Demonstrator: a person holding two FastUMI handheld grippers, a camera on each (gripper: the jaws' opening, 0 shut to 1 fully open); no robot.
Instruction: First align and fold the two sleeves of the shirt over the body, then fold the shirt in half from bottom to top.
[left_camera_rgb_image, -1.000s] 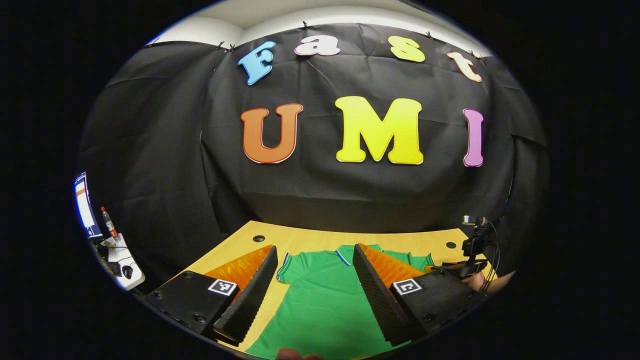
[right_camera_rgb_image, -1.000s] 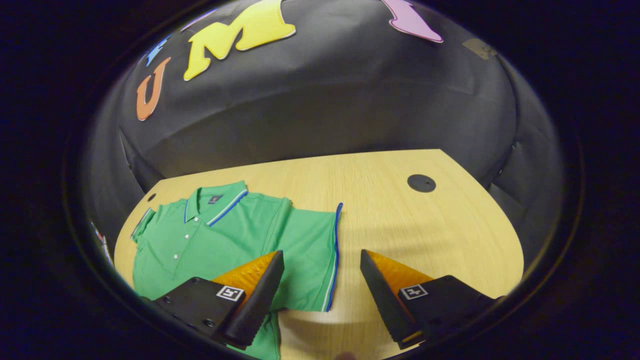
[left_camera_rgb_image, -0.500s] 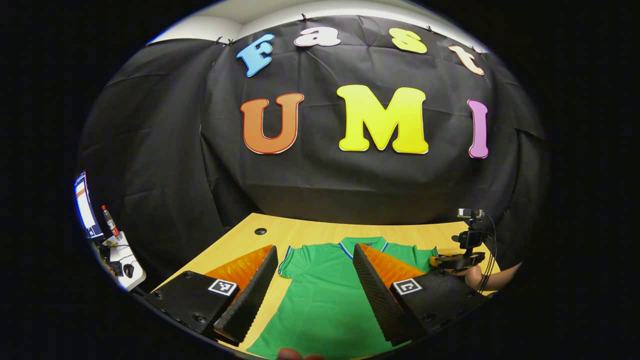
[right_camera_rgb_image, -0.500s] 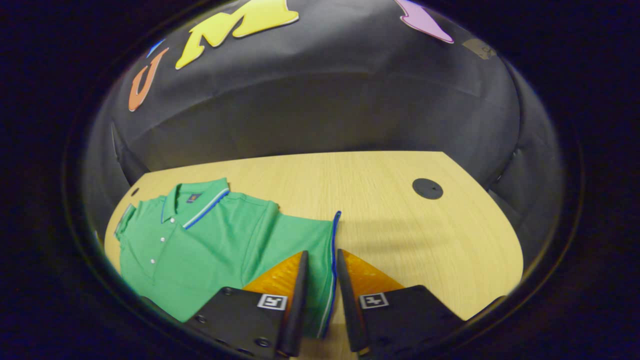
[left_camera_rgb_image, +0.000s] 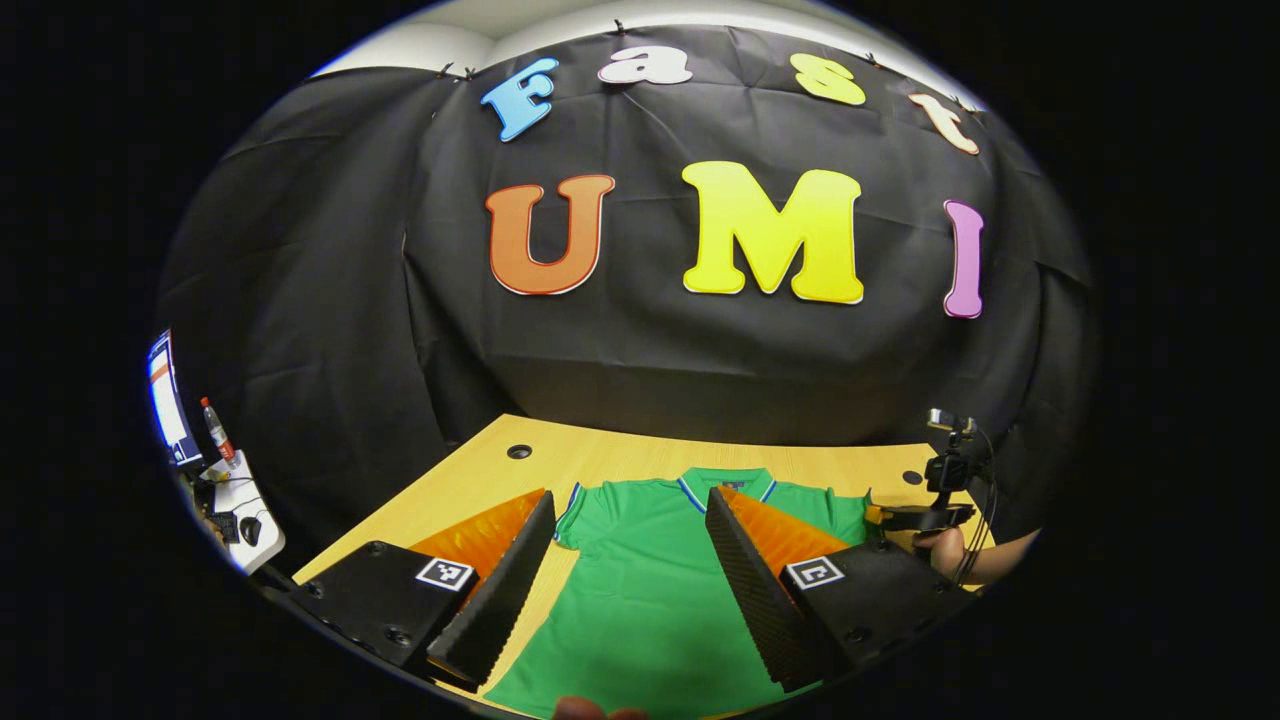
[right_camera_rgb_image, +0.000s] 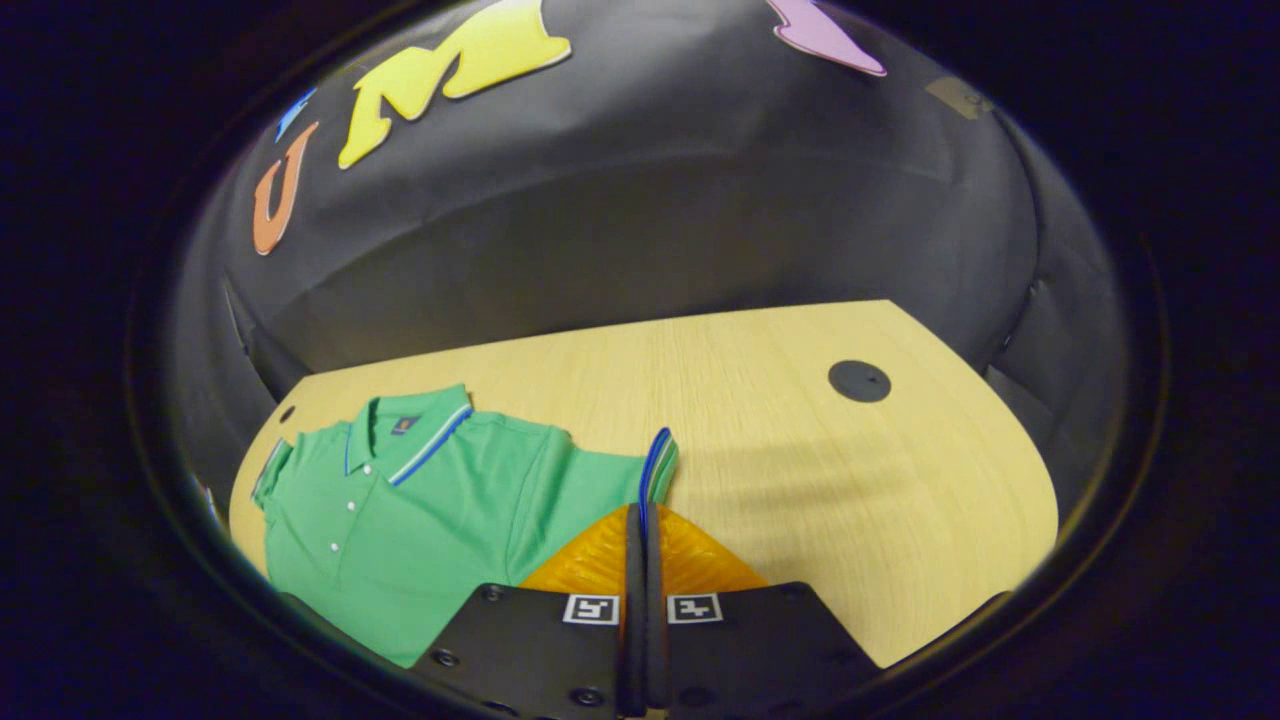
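Now the right gripper (right_camera_rgb_image: 640, 520) has closed on the sleeve (right_camera_rgb_image: 655, 465), pinching its blue edge. Left gripper (left_camera_rgb_image: 630, 560) hangs open over the shirt (left_camera_rgb_image: 650, 600), which lies flat on the table (right_camera_rgb_image: 850, 480). Cloth looks soft, light and floppy; hold edges and corners.

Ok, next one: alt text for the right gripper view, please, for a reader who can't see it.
The right gripper is shut on the blue-trimmed cuff of the sleeve of a green polo shirt. The shirt lies face up on a light wooden table, collar toward the black cloth wall.
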